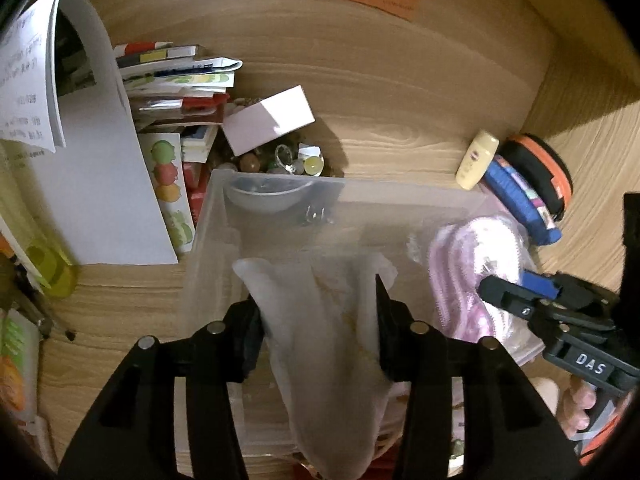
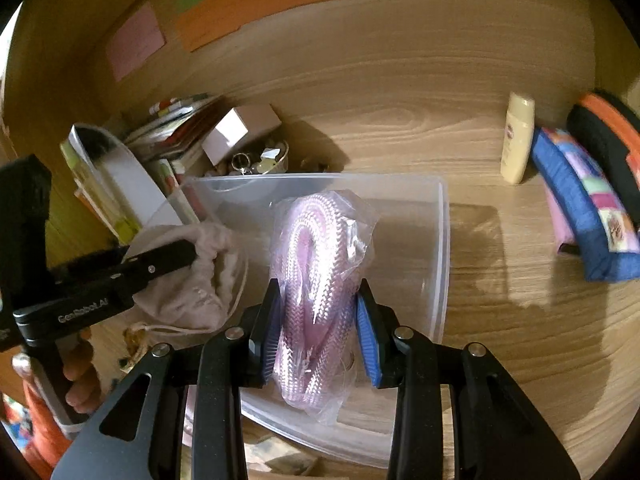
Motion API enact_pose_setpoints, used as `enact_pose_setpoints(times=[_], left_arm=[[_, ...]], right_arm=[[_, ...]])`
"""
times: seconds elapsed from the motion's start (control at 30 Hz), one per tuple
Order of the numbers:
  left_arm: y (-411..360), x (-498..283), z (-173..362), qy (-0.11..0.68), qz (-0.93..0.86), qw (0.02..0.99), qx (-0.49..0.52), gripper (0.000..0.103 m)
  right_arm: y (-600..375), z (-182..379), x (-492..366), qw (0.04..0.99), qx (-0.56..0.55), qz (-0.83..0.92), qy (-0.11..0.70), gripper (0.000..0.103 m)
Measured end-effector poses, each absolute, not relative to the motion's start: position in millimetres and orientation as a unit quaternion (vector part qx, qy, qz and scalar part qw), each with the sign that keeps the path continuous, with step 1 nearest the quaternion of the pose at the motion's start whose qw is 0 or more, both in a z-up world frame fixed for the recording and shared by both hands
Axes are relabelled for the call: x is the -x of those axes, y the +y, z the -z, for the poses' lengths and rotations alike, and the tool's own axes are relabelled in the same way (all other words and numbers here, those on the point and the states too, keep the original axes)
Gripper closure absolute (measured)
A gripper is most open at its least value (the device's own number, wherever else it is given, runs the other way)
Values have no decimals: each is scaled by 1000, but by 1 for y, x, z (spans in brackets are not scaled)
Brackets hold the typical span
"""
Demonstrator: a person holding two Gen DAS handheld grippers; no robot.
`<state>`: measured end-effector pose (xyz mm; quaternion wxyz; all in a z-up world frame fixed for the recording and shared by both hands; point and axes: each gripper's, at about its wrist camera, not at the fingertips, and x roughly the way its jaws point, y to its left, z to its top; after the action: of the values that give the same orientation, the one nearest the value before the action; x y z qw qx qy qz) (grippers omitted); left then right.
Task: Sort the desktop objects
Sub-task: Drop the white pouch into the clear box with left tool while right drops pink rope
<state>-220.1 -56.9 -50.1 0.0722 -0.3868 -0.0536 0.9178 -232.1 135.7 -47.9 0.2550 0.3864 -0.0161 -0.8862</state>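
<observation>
A clear plastic bin (image 1: 280,184) (image 2: 442,216) stands on the wooden desk. My left gripper (image 1: 318,308) is shut on a beige cloth drawstring pouch (image 1: 320,340) and holds it over the bin; the pouch also shows in the right wrist view (image 2: 192,276). My right gripper (image 2: 318,312) is shut on a pink braided rope sealed in a clear plastic bag (image 2: 316,264), held over the bin's right part. That bag appears in the left wrist view (image 1: 472,264), with the right gripper (image 1: 516,300) beside it.
A stack of books and papers (image 1: 168,92) lies far left, with a white box (image 1: 268,120) on a bowl of trinkets (image 1: 280,160). A yellow bottle (image 2: 518,140), a blue patchwork pouch (image 2: 580,216) and an orange-black case (image 2: 612,140) stand at right. Sticky notes (image 2: 256,0) hang on the back wall.
</observation>
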Motion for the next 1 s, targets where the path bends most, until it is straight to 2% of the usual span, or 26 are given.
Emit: enact_pose_setpoints(times=[0.17,0.3,0.5,0.7,0.83,0.9,1.0], left_arm=[[-51,219,53,-34,-920,64,385,51],[-49,215,49,-24,-927,58,370,37],[-45,204,39,3,-944,35,329,30],[-42,201,38,15,-947,33,318,23],[-45,202,39,9,-949,29,315,17],[-48,200,39,2,-950,23,310,13],[-52,198,36,-2,-953,14,303,11]], right_arm=[[133,46,225,240,-365,900,11,72],[132,46,227,233,-365,901,13,72],[131,44,224,220,-355,908,27,71],[132,35,217,200,-323,924,43,59],[134,30,214,185,-305,933,48,38],[135,28,212,182,-298,936,46,33],[137,25,209,173,-288,941,47,23]])
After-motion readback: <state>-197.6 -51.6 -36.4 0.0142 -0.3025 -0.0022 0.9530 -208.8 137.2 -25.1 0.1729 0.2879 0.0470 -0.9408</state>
